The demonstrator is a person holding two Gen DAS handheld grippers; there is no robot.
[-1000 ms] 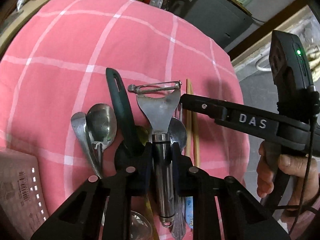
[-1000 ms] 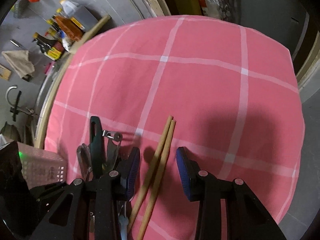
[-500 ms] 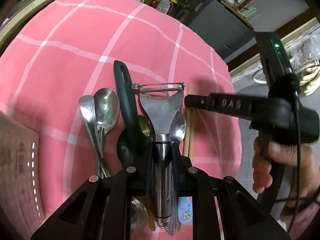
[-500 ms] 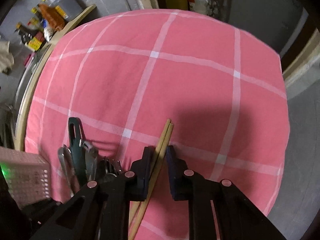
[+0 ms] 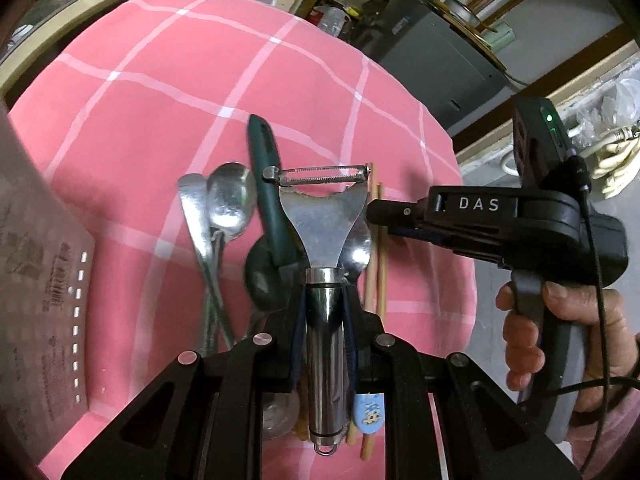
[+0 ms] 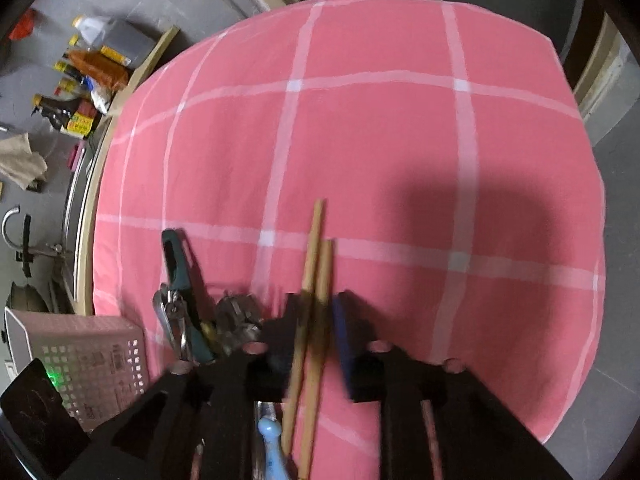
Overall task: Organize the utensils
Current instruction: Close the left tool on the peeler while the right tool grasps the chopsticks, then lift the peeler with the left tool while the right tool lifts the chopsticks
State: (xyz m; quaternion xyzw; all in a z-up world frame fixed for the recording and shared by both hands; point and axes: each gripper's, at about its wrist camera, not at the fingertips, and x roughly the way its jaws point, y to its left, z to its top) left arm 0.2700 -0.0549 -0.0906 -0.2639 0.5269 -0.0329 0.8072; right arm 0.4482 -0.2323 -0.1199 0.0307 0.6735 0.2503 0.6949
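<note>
Left wrist view, far left: pink perforated basket (image 5: 44,280) at the frame edge, on the desk under a pink checked cloth (image 5: 160,92). Next over, two steel spoons (image 5: 224,208) lying side by side, then a dark green-handled utensil (image 5: 268,188) pointing away from the camera

Left gripper (image 5: 325,320): jaws nearly together, clamped on the round steel handle of the peeler (image 5: 326,220); both blue pads press the handle. Peeler blade end points away from the camera, over the pile of utensils. Whether it is lifted clear of the pile: cannot tell. A further spoon bowl shows just behind the peeler's right shoulder; a light blue patterned handle (image 5: 369,412) lies under the gripper

Just right of the peeler: pair of wooden chopsticks (image 5: 378,248) on the cloth

Right gripper (image 6: 320,320): jaws narrow and opening at this moment, chopsticks (image 6: 316,280) between them. Left finger appears to touch the sticks, a small gap shows at the blue right pad; frame blurred here. Seen from the left wrist, its finger (image 5: 400,212) reaches in toward the chopsticks beside the peeler head; a hand (image 5: 560,332) holds its grip
</note>
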